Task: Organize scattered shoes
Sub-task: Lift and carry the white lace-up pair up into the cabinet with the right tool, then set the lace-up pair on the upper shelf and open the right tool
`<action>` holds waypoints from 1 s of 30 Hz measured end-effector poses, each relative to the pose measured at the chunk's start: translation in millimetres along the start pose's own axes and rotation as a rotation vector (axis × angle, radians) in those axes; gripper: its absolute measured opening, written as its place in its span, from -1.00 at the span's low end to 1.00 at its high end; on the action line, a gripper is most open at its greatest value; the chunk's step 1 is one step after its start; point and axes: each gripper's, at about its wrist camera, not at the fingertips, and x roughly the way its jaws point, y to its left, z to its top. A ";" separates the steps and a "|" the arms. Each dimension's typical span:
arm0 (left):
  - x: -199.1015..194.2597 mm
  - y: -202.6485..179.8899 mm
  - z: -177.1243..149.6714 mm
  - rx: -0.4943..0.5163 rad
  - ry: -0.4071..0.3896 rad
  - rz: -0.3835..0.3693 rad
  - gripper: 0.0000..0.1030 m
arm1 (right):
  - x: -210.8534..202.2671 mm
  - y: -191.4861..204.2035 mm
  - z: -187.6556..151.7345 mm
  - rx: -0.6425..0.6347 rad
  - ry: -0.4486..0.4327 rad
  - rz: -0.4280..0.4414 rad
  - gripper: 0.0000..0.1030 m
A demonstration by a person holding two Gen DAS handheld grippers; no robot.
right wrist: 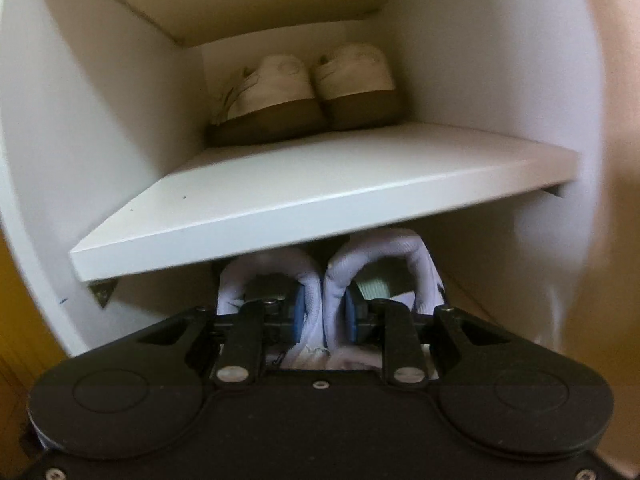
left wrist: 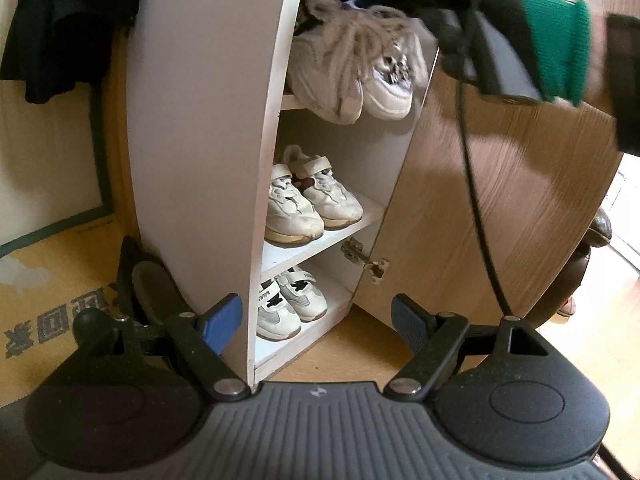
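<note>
The left gripper [left wrist: 316, 320] hangs low in its frame, fingers [left wrist: 222, 322] spread wide with nothing between them, framing the open white shoe cabinet [left wrist: 192, 120]. The right gripper [right wrist: 323, 316] is clamped on a pair of white sneakers [right wrist: 332, 272], its blue pads pinching the two inner collars together just under a white shelf [right wrist: 320, 196].

Only the left view shows those sneakers from outside, at upper centre beside a gloved hand [left wrist: 500, 12] with a green cuff. Below sit a cream pair [left wrist: 308, 196] and a small pair [left wrist: 288, 304] on lower shelves. Only the right view shows a brown-soled pair [right wrist: 308, 88] deep on the upper shelf.

A wooden door [left wrist: 500, 200] stands open at right; a cardboard box [left wrist: 52, 280] lies at left.
</note>
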 end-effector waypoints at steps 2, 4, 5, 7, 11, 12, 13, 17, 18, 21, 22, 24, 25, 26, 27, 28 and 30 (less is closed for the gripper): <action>1.4 2.8 -0.1 -0.009 0.003 0.001 0.58 | 9.4 1.0 1.8 -0.005 0.003 -0.006 -0.55; 2.6 4.6 0.0 -0.015 0.004 0.002 0.59 | 20.2 0.4 3.5 -0.006 0.005 -0.014 -0.52; 3.3 5.2 -0.2 -0.016 0.006 0.003 0.58 | 24.4 0.3 4.3 -0.009 0.006 -0.022 -0.47; 5.3 6.6 0.1 -0.018 0.009 0.005 0.58 | 31.5 0.2 5.9 -0.019 0.007 -0.042 -0.34; 7.5 7.5 -0.1 -0.019 0.013 0.006 0.59 | 37.0 -1.4 5.2 -0.026 -0.008 -0.067 -0.17; 8.0 7.3 -0.3 -0.018 0.014 0.006 0.59 | 36.7 -2.0 4.7 -0.026 -0.011 -0.066 -0.14; 8.1 7.2 -0.3 -0.018 0.014 0.006 0.58 | 36.4 -2.5 4.1 -0.025 -0.015 -0.065 -0.11; 8.8 5.7 0.0 -0.016 0.017 0.004 0.59 | 37.4 3.6 3.1 -0.053 -0.018 -0.070 0.24; 8.7 4.7 -0.2 -0.013 0.018 0.003 0.58 | 37.5 3.1 3.2 -0.048 -0.019 -0.069 0.32; 7.8 3.4 -1.0 -0.009 0.018 0.004 0.59 | 34.1 0.7 2.0 -0.027 -0.025 -0.058 0.43; 7.4 3.2 -1.3 -0.009 0.019 0.005 0.59 | 31.8 0.1 1.4 -0.024 -0.030 -0.055 0.48; 7.9 3.2 -1.5 -0.006 0.022 0.009 0.59 | 27.0 -0.9 0.2 -0.018 -0.039 -0.049 0.53; 8.5 3.2 -1.6 -0.007 0.023 0.009 0.58 | 26.4 -1.2 0.2 -0.014 -0.042 -0.046 0.53; 9.1 3.1 -1.6 -0.007 0.024 0.009 0.58 | 23.7 -2.3 -0.6 -0.003 -0.042 -0.042 0.54; 9.5 2.5 -1.6 -0.005 0.024 0.007 0.59 | 18.7 -3.4 -2.5 0.008 -0.046 -0.036 0.54; 9.8 2.0 -1.6 -0.003 0.025 0.006 0.59 | 13.7 -3.9 -4.5 0.014 -0.052 -0.030 0.56; 9.5 1.7 -2.4 0.001 0.026 0.004 0.58 | 1.6 -5.7 -11.4 0.031 -0.057 -0.013 0.60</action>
